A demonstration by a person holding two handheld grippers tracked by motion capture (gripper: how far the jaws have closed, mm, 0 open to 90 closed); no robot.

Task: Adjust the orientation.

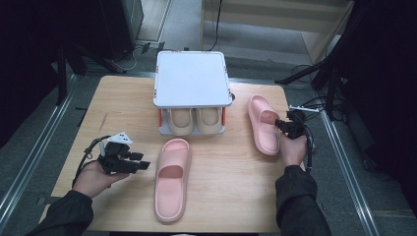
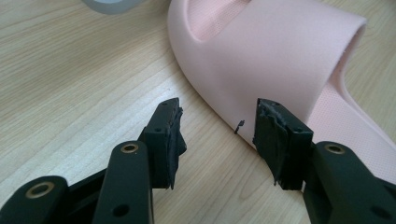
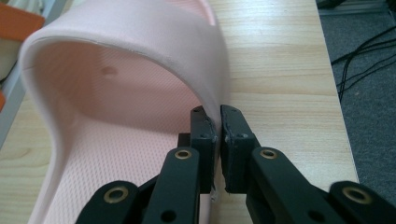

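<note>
Two pink slippers lie on the wooden table. One pink slipper (image 1: 172,179) sits at the front middle; my left gripper (image 1: 142,164) rests to its left, open. In the left gripper view the jaws (image 2: 219,116) stand apart with nothing between them, just short of that slipper's strap (image 2: 280,51). The other pink slipper (image 1: 263,125) lies at the right, by the table's edge. My right gripper (image 1: 281,127) is at its strap. In the right gripper view its pads (image 3: 218,121) pinch the right edge of the strap (image 3: 116,70).
A white two-level shoe rack (image 1: 192,78) stands at the back middle, with a pair of beige slippers (image 1: 181,120) on its lower level. The table's right edge (image 3: 336,93) runs close to the right gripper, with dark floor and cables beyond.
</note>
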